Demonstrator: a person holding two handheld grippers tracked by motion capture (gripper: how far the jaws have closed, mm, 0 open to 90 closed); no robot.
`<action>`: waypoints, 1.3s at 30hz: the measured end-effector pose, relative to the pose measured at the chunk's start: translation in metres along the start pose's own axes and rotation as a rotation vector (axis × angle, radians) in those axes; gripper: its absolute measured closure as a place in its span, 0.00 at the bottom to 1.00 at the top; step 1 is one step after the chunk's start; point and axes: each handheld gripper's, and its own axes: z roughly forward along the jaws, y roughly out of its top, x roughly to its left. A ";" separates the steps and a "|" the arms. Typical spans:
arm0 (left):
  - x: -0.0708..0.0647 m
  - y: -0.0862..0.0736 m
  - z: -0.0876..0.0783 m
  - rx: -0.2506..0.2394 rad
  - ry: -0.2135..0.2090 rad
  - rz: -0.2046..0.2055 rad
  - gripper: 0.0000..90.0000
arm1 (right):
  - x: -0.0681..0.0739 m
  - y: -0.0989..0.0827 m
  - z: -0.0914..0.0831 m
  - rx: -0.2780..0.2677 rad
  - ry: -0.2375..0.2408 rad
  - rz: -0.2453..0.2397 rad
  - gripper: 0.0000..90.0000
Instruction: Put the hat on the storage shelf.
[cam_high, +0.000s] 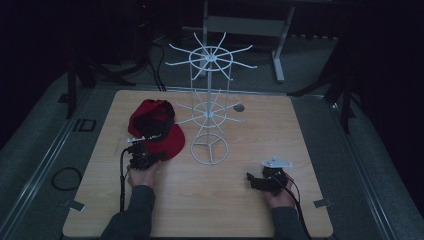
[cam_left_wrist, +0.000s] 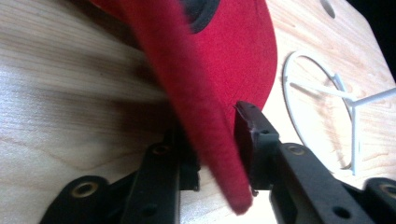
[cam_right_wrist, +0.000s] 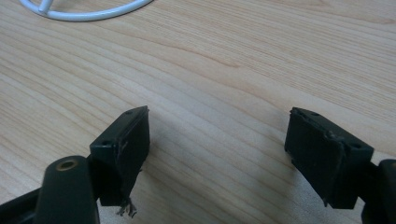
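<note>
A red cap (cam_high: 155, 125) with a black inner band lies on the left part of the wooden table (cam_high: 225, 210). In the left gripper view its red brim (cam_left_wrist: 219, 84) runs down between the two black jaws. My left gripper (cam_high: 156, 156) (cam_left_wrist: 212, 137) is shut on that brim, one pad on each side of it. At the near right my right gripper (cam_high: 251, 179) (cam_right_wrist: 217, 133) stands open low over bare wood, with nothing between its jaws.
A white wire rack (cam_high: 210, 107) with two tiers of spokes stands mid-table, just right of the cap. Its base ring (cam_left_wrist: 317, 107) (cam_right_wrist: 84, 11) lies close to both grippers. A small round hole (cam_high: 239, 107) marks the table behind the rack. Dark floor surrounds the table.
</note>
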 end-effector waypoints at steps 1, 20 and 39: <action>0.000 0.000 -0.001 -0.004 0.000 -0.001 0.83 | 0.000 0.000 0.000 0.000 0.000 0.000 0.25; -0.018 -0.013 -0.017 -0.058 0.053 0.206 0.92 | 0.000 0.000 0.000 -0.001 0.000 0.000 0.24; -0.016 -0.012 -0.032 -0.165 0.049 0.189 0.96 | 0.000 0.000 0.000 -0.001 0.000 0.001 0.25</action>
